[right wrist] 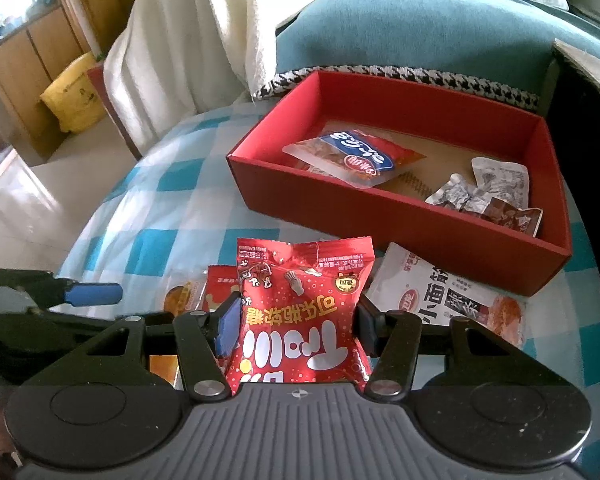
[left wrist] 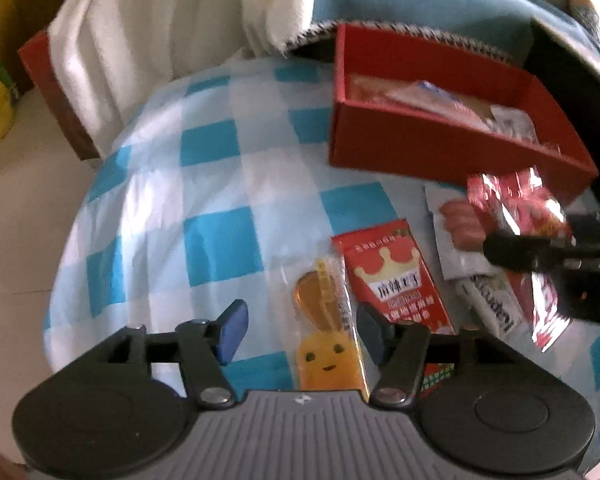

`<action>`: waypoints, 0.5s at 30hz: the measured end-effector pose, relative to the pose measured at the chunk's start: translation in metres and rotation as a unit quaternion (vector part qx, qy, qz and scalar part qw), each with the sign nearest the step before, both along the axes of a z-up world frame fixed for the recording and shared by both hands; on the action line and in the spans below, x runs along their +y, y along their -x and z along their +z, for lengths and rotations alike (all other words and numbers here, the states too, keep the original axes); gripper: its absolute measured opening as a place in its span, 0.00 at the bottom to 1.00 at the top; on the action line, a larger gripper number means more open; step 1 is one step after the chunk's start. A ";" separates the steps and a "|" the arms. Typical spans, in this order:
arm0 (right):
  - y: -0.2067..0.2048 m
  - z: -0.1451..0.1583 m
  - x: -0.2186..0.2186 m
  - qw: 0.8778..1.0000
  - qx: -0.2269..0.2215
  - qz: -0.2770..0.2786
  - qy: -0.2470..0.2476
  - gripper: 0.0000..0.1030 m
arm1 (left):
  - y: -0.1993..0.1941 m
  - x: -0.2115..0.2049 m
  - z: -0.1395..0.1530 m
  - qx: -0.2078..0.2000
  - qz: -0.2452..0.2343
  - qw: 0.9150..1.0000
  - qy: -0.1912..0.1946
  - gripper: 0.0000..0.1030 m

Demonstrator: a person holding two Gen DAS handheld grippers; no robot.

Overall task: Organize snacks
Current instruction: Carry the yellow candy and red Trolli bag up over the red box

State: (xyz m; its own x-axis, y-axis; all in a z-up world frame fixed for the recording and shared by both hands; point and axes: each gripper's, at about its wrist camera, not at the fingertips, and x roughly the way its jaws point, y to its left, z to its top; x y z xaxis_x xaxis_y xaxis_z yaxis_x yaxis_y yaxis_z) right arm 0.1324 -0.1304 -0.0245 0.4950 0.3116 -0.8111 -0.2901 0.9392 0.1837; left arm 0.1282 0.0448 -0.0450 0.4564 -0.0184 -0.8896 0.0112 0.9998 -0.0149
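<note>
Held up over the checked cloth [right wrist: 148, 184] by the right gripper [right wrist: 300, 328]: a red candy bag [right wrist: 304, 312], pads pressed on both its sides, just before the red box [right wrist: 396, 204]. Looked light, puffy and glossy, so likely to crumple and slip; better pinched low, across the flat body, than by the sealed edge. Left gripper [left wrist: 300, 330] apart and empty, lowered over an orange packet [left wrist: 324, 344] on the cloth, right pad just beside it, no grip yet. Seemed thin, flat and soft; probably best taken by its long edges.
</note>
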 end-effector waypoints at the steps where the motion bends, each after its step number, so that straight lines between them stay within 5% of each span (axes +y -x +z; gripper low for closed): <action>1: 0.000 0.000 0.000 1.000 0.000 0.000 -0.001 0.62 | -0.001 -0.002 -0.003 0.005 -0.004 1.000 0.003 0.52; 3: 0.002 0.001 0.000 1.000 -0.002 0.001 0.000 0.62 | -0.002 -0.004 -0.011 0.018 0.004 1.000 0.008 0.51; 5: 0.003 0.002 -0.001 1.000 -0.002 0.003 -0.002 0.62 | -0.003 -0.001 -0.022 0.042 0.018 0.999 0.015 0.39; 10: 0.005 0.003 -0.003 1.000 -0.004 0.003 -0.003 0.62 | 0.000 -0.004 -0.020 0.025 0.016 1.000 0.004 0.22; 15: 0.007 0.009 -0.005 1.000 -0.015 0.000 -0.007 0.62 | 0.007 -0.017 -0.008 -0.010 -0.016 0.999 -0.028 0.20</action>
State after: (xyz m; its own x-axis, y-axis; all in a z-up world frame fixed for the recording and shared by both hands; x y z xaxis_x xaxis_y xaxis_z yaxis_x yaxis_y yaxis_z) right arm 0.1250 -0.1351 -0.0156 0.5183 0.3229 -0.7919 -0.2959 0.9365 0.1882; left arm 0.1208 0.0280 -0.0533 0.4736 0.0169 -0.8806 0.0433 0.9982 0.0425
